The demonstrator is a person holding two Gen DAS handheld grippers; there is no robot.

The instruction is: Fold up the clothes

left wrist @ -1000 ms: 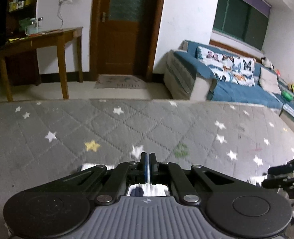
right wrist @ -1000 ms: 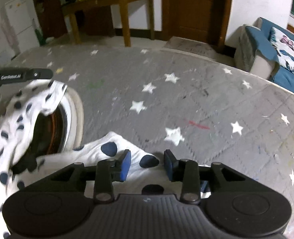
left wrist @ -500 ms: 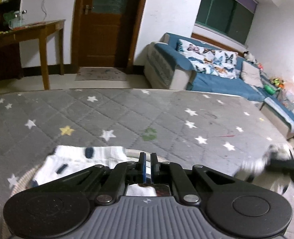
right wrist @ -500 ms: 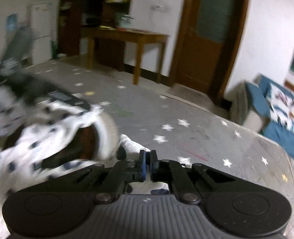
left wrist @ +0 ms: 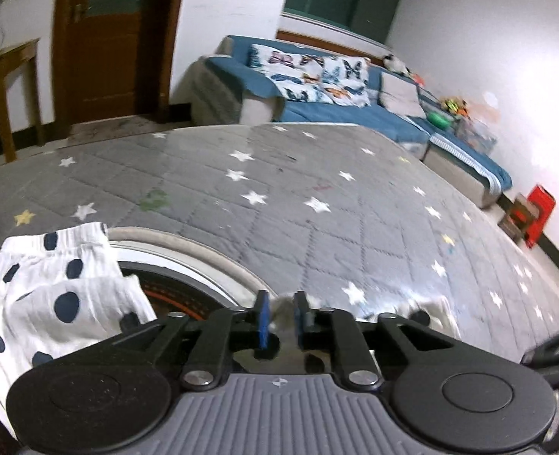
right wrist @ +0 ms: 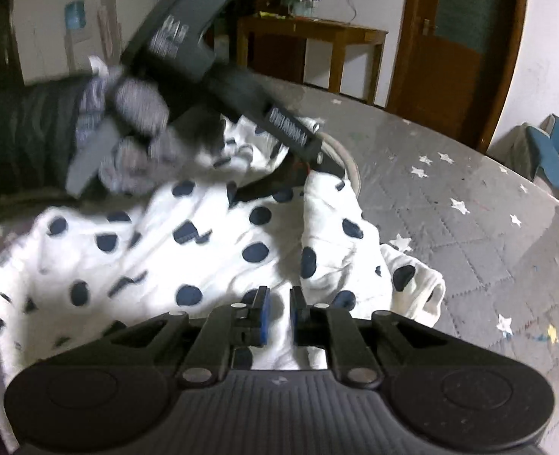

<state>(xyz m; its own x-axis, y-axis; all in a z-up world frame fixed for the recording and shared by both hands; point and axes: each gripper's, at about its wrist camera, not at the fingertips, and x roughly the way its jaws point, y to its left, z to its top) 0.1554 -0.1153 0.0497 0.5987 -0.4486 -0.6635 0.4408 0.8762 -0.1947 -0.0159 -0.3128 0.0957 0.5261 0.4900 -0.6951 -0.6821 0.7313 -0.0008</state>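
1 soft polka-dotted white garment (right wrist: 211, 250), crumpled

1. The garment (right wrist: 218, 242) is white with dark navy polka dots.
2. The quilted mat (left wrist: 317, 197) is grey, scattered with white stars and a few yellow ones, plus a green smudge.
3. The round basket rim (left wrist: 188, 254) is off-white; its inside is dark with an orange ring.
4. Each claw, left (left wrist: 279, 316) and right (right wrist: 277, 314), is black with blue pads.
5. The sofa (left wrist: 355, 113) is blue, with a white butterfly-print cushion (left wrist: 309, 76).
6. The door (right wrist: 457, 38) is brown wood.
7. The hand (right wrist: 135, 132) wears a grey glove.
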